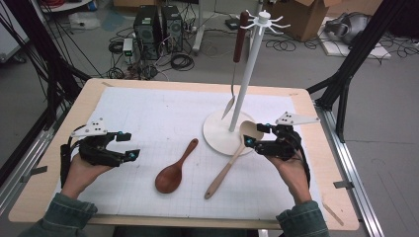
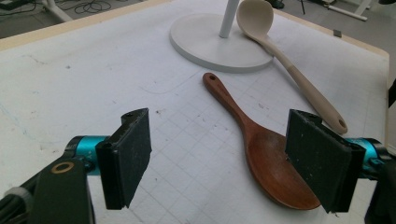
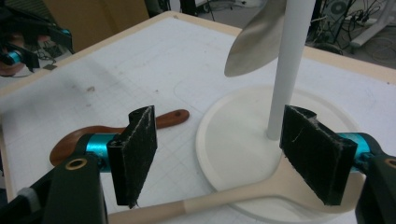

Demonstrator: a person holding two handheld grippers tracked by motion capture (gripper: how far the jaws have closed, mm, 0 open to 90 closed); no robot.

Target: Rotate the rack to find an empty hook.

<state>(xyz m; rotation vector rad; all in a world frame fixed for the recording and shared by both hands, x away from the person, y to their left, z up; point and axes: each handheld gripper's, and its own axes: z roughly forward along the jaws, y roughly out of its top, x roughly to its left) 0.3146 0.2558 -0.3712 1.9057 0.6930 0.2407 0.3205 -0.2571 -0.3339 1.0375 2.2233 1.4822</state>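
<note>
The right gripper (image 1: 253, 136) sits low over the pale wooden spoon (image 1: 232, 159), jaws spread wide and gripping nothing — in the right gripper view the spoon's neck passes beneath the gap between the two black pads (image 3: 138, 154), with no pad pressing on it. That spoon lies slanted on the white gridded mat (image 1: 148, 113); its bowl rests up on the rim of the round base of the white utensil stand (image 1: 223, 129), and its handle runs down toward the person's side of the table (image 1: 316, 163). The handle end has a small hole, seen in the left gripper view.

The left gripper (image 1: 129, 145) hangs at the left edge of the mat, well apart from the stand, its jaws also wide and empty. In its own view it looks across at the dark wooden spoon (image 2: 261, 154), which lies flat on the mat between the two hands, bowl toward the person, handle pointing at the stand's base but stopping just short of it. The two spoons lie near each other without touching.

On the stand, a metal-bladed utensil with a dark brown handle (image 1: 238, 49) hangs from one of the hooks at the top — its blade tip dangles just above the base, beside the white pole.
</note>
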